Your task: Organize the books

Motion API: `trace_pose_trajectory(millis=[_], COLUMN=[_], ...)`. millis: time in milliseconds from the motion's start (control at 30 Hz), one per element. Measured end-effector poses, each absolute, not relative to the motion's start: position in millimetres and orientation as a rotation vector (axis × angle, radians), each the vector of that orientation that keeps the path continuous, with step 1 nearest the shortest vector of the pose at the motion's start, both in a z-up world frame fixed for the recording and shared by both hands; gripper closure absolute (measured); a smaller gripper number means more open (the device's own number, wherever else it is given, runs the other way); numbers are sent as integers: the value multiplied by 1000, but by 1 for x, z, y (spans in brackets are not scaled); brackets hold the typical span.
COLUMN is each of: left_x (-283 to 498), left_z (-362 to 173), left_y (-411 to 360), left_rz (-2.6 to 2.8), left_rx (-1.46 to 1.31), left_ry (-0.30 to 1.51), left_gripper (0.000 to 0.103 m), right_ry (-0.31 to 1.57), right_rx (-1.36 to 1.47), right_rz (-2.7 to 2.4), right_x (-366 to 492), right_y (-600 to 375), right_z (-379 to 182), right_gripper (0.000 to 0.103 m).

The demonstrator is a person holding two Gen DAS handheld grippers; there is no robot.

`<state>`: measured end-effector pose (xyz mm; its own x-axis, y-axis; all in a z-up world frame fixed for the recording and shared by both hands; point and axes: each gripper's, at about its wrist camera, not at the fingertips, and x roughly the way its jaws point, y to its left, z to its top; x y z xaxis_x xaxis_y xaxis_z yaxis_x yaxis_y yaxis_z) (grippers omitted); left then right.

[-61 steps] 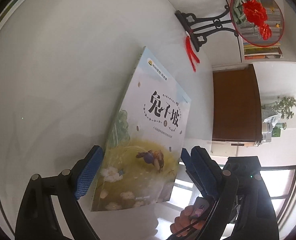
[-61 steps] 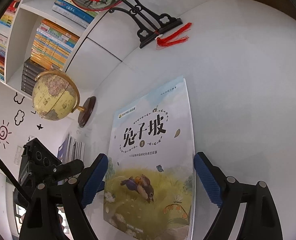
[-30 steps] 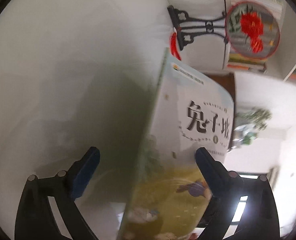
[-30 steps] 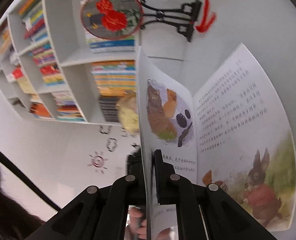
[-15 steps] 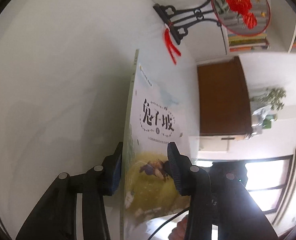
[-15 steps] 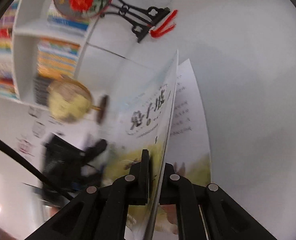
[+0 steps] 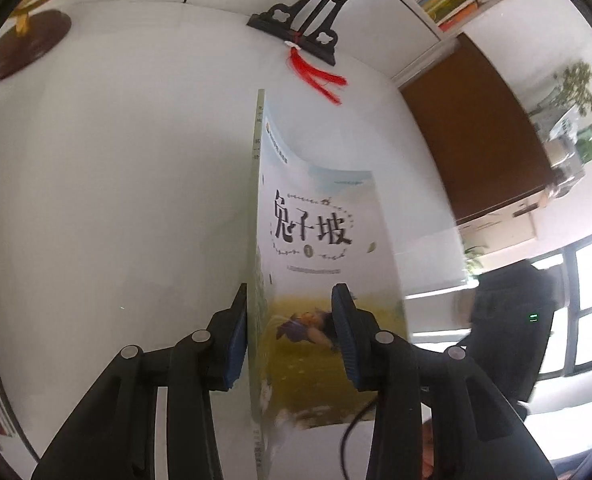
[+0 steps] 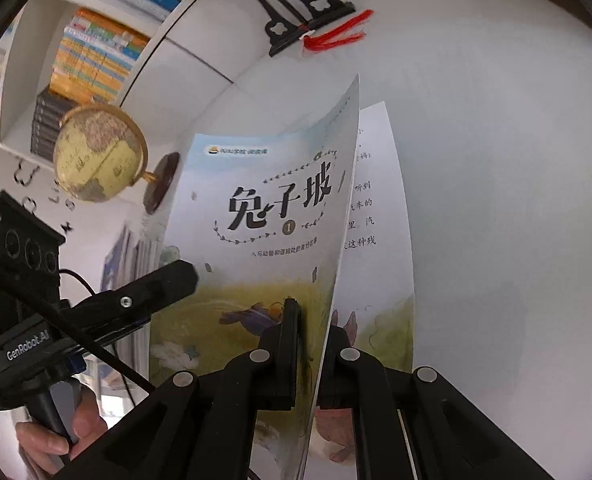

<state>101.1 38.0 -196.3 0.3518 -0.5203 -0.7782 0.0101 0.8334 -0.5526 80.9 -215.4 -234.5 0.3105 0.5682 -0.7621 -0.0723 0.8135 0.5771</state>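
Observation:
A thin picture book (image 7: 320, 248) with a pale blue and yellow cover and black Chinese title stands on edge over the white table (image 7: 115, 200). My left gripper (image 7: 291, 336) straddles its spine edge with blue pads close on both sides of the book. My right gripper (image 8: 312, 344) is shut on the book's front cover (image 8: 263, 232), lifting it off an inner page (image 8: 380, 264). The left gripper also shows in the right wrist view (image 8: 151, 288), at the book's left edge.
A globe (image 8: 95, 152) on a brown base (image 7: 23, 44) stands at the back left. A black fan stand with a red tassel (image 7: 316, 76) is behind the book. More books (image 8: 131, 252) stand at the left. Shelves of books (image 8: 91, 60) line the wall.
The book went from lying flat to standing on edge. My right gripper closed on its cover, and my left gripper closed in around its spine edge and turned toward the back wall.

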Motion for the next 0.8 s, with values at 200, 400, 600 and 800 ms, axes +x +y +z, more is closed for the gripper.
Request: trace_pose_trajectory(millis=[200, 400, 600, 800], left_x=[100, 94, 88, 79], left_z=[-184, -167, -147, -131], left_y=[39, 59, 86, 109], left_rz=[-317, -291, -260, -246], left_rx=[-407, -408, -404, -407], left_ry=[1197, 1148, 1111, 1073], left_gripper=[76, 78, 82, 82], right_ry=[1145, 1095, 1007, 946], right_rx=[472, 510, 517, 488], right_rz=[490, 556, 617, 654], right_x=[76, 72, 70, 68], right_y=[-212, -198, -174, -143], right_z=[-226, -215, -188, -159], right_gripper=[97, 97, 97, 97])
